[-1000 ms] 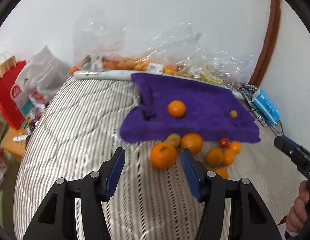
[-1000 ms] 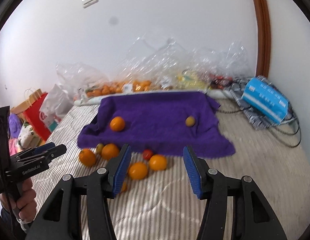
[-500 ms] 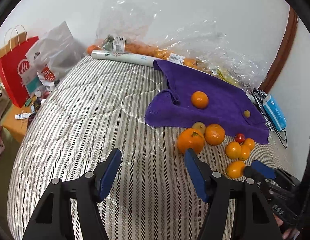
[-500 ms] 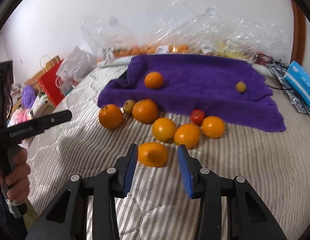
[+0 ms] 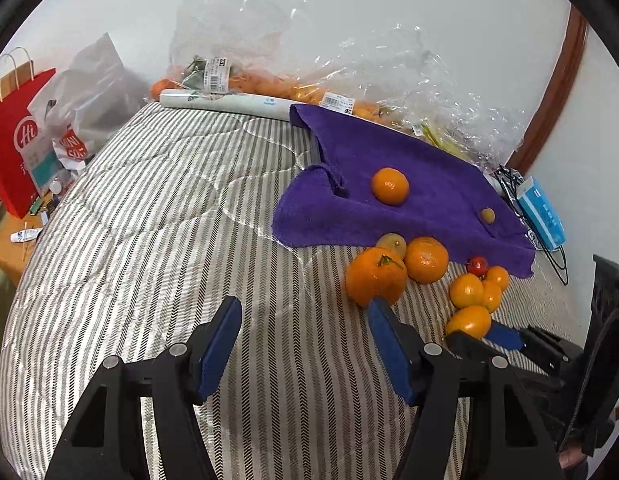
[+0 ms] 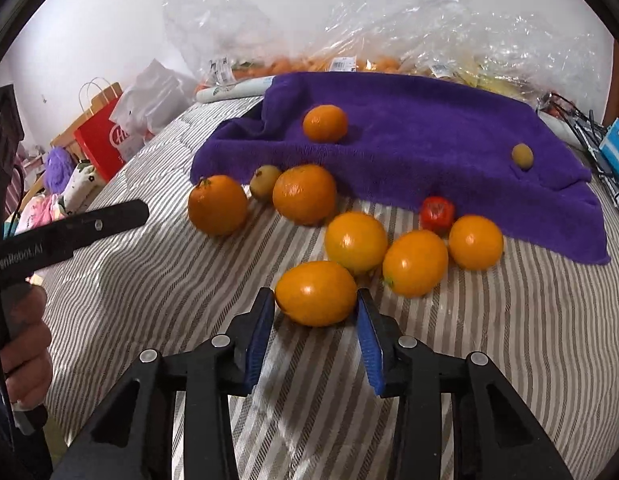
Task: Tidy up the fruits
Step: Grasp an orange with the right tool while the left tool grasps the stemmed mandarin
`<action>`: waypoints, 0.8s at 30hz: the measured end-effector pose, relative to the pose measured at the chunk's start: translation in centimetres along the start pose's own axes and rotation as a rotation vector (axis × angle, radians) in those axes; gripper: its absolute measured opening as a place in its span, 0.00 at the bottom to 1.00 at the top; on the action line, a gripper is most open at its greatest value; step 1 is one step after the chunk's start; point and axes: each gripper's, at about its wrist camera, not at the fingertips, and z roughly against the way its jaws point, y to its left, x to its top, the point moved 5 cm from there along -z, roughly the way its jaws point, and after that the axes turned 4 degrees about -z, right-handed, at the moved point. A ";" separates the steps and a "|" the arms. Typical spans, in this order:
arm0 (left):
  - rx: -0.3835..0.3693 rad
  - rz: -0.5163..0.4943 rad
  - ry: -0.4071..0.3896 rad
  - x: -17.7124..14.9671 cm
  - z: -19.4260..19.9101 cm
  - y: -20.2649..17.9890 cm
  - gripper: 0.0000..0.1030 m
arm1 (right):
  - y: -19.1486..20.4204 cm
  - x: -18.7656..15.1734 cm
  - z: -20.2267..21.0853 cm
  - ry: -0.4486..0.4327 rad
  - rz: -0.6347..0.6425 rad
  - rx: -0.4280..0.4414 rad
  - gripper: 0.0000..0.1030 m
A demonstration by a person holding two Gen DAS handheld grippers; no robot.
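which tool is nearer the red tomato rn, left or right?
Right. The right tool is round the nearest smooth orange fruit, with the red tomato a couple of fruits beyond. The left tool sits over bare striped bedding, across the cluster from it.

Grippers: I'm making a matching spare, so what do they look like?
Each gripper, left and right, has a black plastic frame with silver screws and two flat blue pads. White lettering runs along the left one's black side.

Both wrist cameras look steeply down the bed (image 5: 157, 240); the right sits closer, and both share the purple towel (image 6: 429, 140).
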 end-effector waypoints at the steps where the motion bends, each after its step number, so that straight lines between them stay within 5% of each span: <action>1: -0.003 -0.004 0.001 0.0 -0.1 -0.1 0.62 | 0.0 0.1 -0.1 0.002 -0.002 0.004 0.40; 15: -0.067 -0.050 -0.009 0.3 -1.3 -3.3 0.62 | -2.2 -0.7 2.7 -0.042 -0.029 0.024 0.37; 24: 0.053 -0.085 0.042 1.3 -5.2 -5.1 0.61 | -6.1 -2.3 4.2 0.004 -0.039 -0.033 0.38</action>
